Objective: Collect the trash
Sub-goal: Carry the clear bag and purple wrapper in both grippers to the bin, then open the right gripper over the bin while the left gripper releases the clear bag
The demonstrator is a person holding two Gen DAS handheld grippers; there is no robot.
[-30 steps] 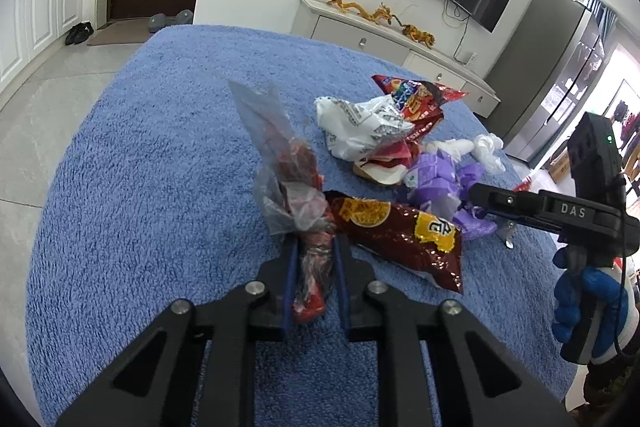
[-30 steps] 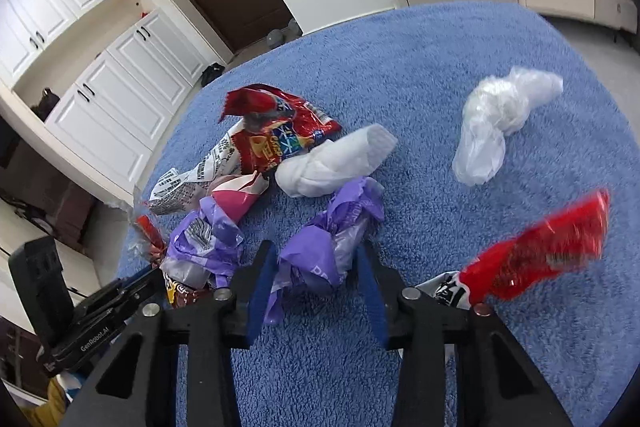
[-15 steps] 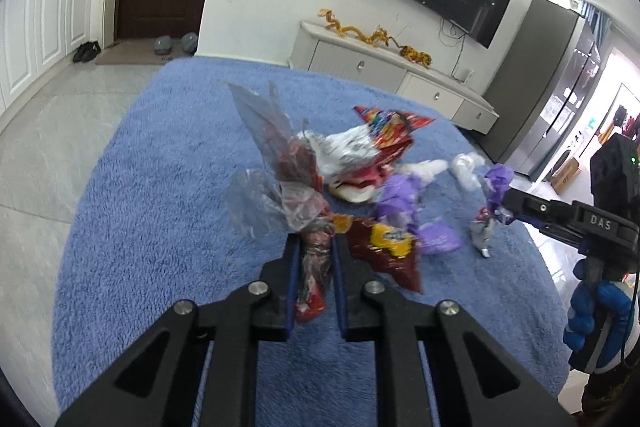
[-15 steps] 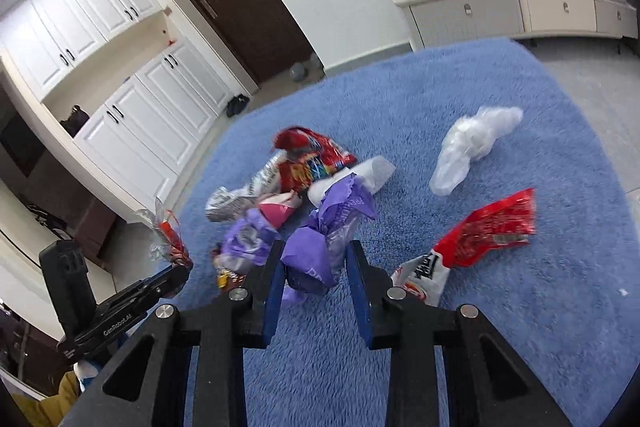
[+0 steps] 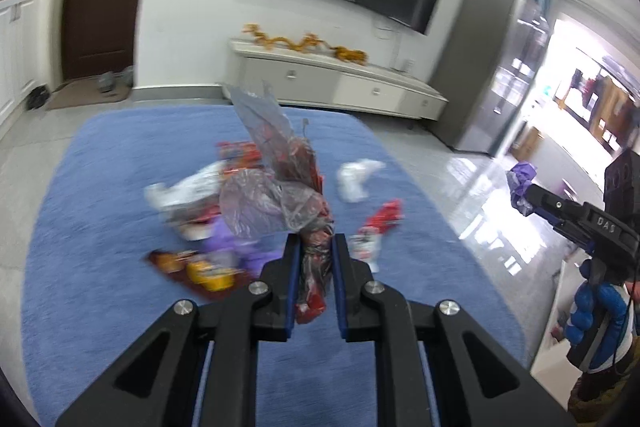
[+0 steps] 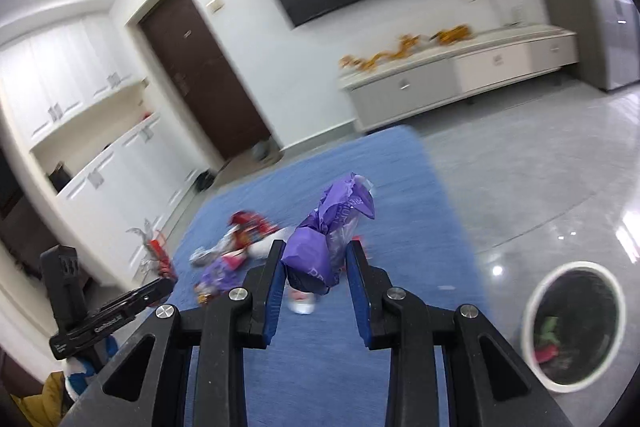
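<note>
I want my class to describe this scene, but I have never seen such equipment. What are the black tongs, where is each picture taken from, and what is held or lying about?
No robot is here: a person carries one hand-held gripper in each hand, with a wide-angle camera looking along its two fingers. One picture comes from the left hand-held gripper, the other from the right hand-held gripper. The left one is shut on a clear plastic bag with red wrappers. The right one is shut on a crumpled purple wrapper. Both pieces are lifted off a blue rug, where more blurred wrappers lie. The right view also shows a round bin on the tiled floor, with some rubbish inside.
</note>
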